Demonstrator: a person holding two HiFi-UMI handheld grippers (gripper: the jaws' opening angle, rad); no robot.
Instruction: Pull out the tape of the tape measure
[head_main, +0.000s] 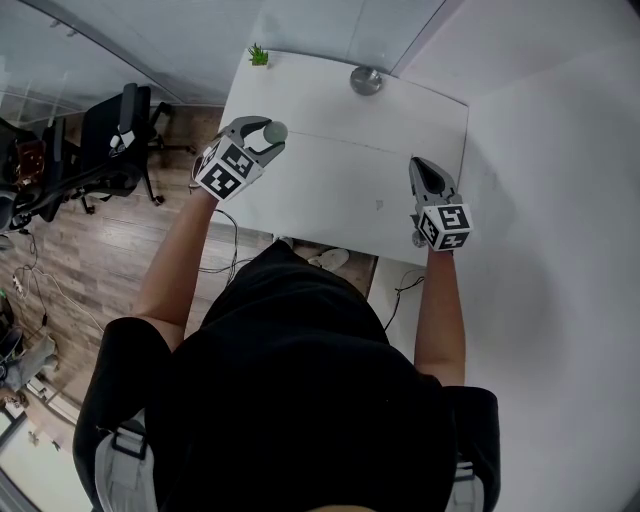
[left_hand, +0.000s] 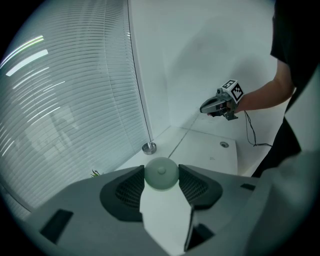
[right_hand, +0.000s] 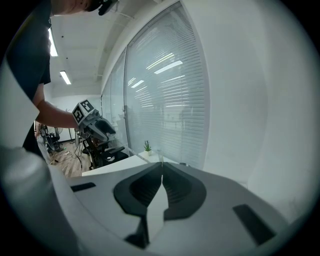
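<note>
- The left gripper (head_main: 267, 133) clamps a round, pale green tape measure (left_hand: 161, 173) between its jaws, held over the table's (head_main: 340, 195) left edge.
- The right gripper (head_main: 421, 166) has its jaws pressed together, above the table's right side, well apart from the left.
- A small plant (head_main: 259, 55) stands at the far corner.

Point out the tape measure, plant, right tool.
tape measure (left_hand: 161, 173), left gripper view, middle of its round case.
plant (head_main: 259, 55), head view, its green leaves.
right tool (head_main: 417, 163), head view, tips of its closed jaws.
</note>
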